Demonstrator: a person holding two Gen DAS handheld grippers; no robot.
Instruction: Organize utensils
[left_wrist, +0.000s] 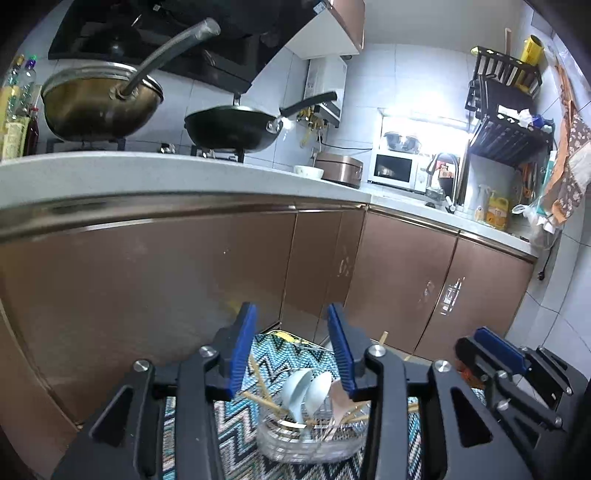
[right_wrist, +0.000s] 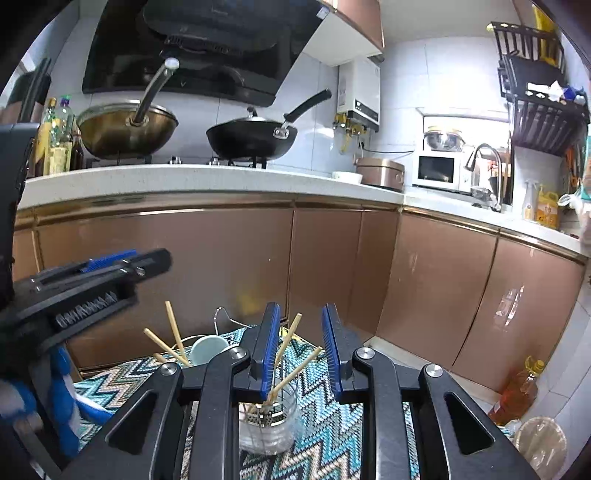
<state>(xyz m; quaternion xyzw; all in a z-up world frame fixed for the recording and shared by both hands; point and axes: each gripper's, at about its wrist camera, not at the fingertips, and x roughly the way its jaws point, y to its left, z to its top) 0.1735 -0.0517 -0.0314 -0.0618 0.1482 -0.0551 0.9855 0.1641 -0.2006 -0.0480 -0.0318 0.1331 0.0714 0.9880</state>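
Left wrist view: the left gripper (left_wrist: 291, 347) stands part open, jaws apart with nothing between the pads. Below and beyond it a clear jar (left_wrist: 310, 439) stands on a zigzag mat (left_wrist: 280, 354) on the floor. The jar holds pale spoons (left_wrist: 306, 387) and several chopsticks (left_wrist: 264, 400), leaning at angles. The right gripper (left_wrist: 495, 354) shows at the lower right, side-on; its opening cannot be told from here. Behind are brown cabinets (left_wrist: 147, 288) under a white counter (left_wrist: 147, 173), with a brass wok (left_wrist: 99, 103) and a black pan (left_wrist: 232, 125) on the stove.

Right wrist view: the right gripper (right_wrist: 301, 350) stands narrowly open, pads clear of everything. Under it a second clear jar (right_wrist: 269, 424) stands on the mat (right_wrist: 325, 424), holding chopsticks (right_wrist: 291, 369) that rise in front of the left pad; contact cannot be told. To the left, behind the gripper, the first jar is mostly hidden; a spoon bowl (right_wrist: 208, 347) and more chopsticks (right_wrist: 173, 328) project above it. The left gripper (right_wrist: 110, 266) crosses the left edge, side-on. An oil bottle (right_wrist: 517, 391) stands on the floor at the right, beside the cabinets (right_wrist: 443, 288).
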